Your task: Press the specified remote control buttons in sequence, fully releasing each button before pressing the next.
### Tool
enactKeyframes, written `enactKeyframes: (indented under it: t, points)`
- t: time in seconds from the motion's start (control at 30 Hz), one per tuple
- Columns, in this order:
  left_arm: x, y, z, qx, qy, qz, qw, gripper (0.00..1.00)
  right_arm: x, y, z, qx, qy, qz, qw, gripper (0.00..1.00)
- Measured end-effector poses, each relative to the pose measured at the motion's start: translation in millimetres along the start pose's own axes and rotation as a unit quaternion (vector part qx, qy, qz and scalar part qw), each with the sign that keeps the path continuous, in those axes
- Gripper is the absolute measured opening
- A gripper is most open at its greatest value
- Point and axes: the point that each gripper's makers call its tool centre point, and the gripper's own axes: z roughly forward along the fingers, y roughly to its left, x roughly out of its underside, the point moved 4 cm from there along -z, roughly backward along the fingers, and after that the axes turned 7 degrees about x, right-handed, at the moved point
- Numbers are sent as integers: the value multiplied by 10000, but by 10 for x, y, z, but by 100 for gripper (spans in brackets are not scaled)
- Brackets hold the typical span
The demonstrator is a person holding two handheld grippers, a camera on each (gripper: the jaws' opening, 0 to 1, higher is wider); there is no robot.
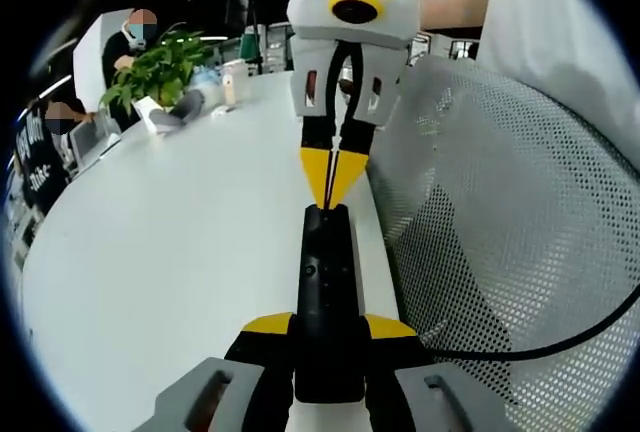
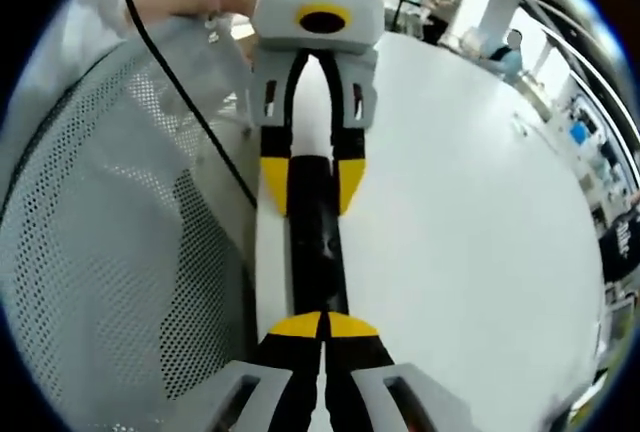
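Observation:
A long black remote control (image 1: 325, 282) is held just above the white table (image 1: 180, 252) near its edge. My left gripper (image 1: 328, 327) is shut on the remote, its yellow-tipped jaws clamping both sides of the near end. My right gripper (image 1: 333, 180) comes in from the far side with its yellow tips shut together, the point resting at the remote's far end. In the right gripper view the shut right gripper (image 2: 325, 325) meets the near end of the remote (image 2: 315, 252), and the left gripper (image 2: 312, 184) grips it farther up. Small buttons show on the remote's top.
A grey mesh chair back (image 1: 500, 222) stands close beside the table edge, also seen as mesh chair (image 2: 110, 232). A black cable (image 1: 560, 337) runs across it. A green plant (image 1: 160, 67), a laptop (image 1: 95, 137), small items and seated people are at the table's far end.

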Motion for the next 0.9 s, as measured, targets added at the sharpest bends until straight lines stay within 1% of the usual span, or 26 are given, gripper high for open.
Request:
enactKeyframes:
  t: [0.03, 0.07, 0.1, 0.23, 0.37, 0.47, 0.6, 0.67, 0.73, 0.77, 0.8, 0.9]
  points:
    - [1, 0, 1, -8, -13, -14, 10000, 25, 16, 5, 22, 26, 79, -81, 9999, 0]
    - [1, 1, 1, -12, -20, -19, 10000, 25, -5, -17, 4, 65, 40, -161, 9998, 0]
    - [2, 1, 1, -15, -22, -19, 10000, 25, -5, -7, -6, 39, 43, -27, 10000, 0]
    - [0, -1, 2, 8, -5, 19, 10000, 25, -7, -8, 4, -7, 46, -176, 9998, 0]
    - [-2, -3, 0, 5, 4, 16, 10000, 25, -17, -13, 13, -52, 141, -250, 9996, 0]
    - [0, 0, -3, 5, 1, 14, 10000, 25, -23, -16, 18, -65, 196, -250, 9995, 0]
    - [1, 2, -3, 12, 0, 17, 10000, 25, -21, -19, 20, -10, 249, -97, 9996, 0]
    - [2, 2, -4, 15, -9, 7, 10000, 25, -21, -19, 10, -20, 205, -68, 9998, 0]
    - [1, 1, -5, 6, -22, -8, 10000, 25, -26, -25, -1, -10, 141, 135, 9998, 0]
    - [2, 1, -5, 1, -27, -9, 10000, 25, -72, -38, -2, 55, -38, 165, 9998, 0]
    - [2, 2, -5, 0, -30, -13, 10000, 25, -87, -39, -9, 61, -70, 125, 9999, 0]
    - [3, 1, -5, 0, -35, -16, 10000, 25, -105, -44, 20, 32, -4, -37, 10000, 0]
